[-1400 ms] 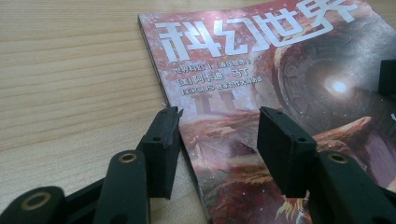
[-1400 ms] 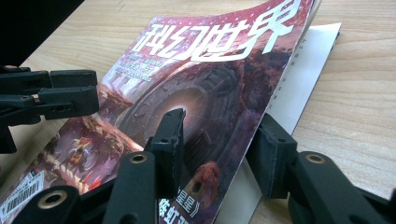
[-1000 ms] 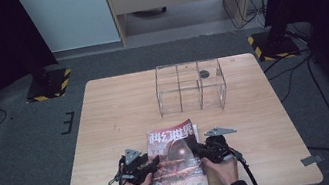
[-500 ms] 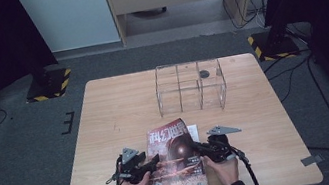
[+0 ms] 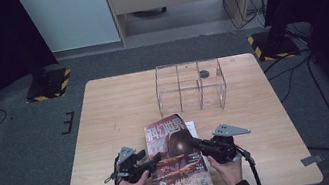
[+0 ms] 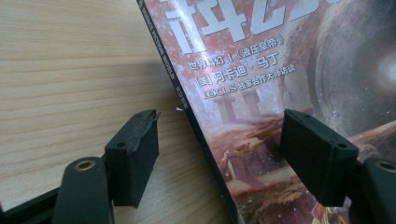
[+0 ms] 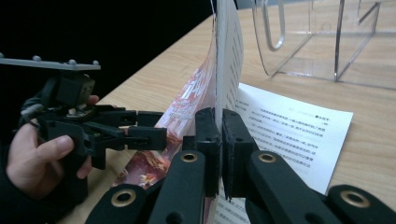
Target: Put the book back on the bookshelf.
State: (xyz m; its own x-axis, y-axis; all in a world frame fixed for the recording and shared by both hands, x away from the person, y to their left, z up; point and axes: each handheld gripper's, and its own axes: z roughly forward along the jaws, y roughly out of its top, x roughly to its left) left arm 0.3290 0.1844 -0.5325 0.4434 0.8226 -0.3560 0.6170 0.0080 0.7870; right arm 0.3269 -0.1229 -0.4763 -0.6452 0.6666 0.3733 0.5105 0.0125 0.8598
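Since one second ago: magazine cover (image 5: 173,144) lifted higher off the table (image 5: 106,117) at its right edge, first page (image 7: 285,128) exposed beneath. Right gripper (image 7: 219,126) clamped on the cover's edge, holding it near upright. Left gripper (image 6: 219,140) jaws just opened, straddling the spine without pressing. Magazine (image 5: 180,171) at the 6 o'clock table edge, between both hands. Clear acrylic organizer (image 5: 191,87) well apart at 12 o'clock.

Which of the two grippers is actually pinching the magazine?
The right gripper: its fingers clamp the magazine's lifted cover. The left gripper has just been opening, straddling the spine untouched.
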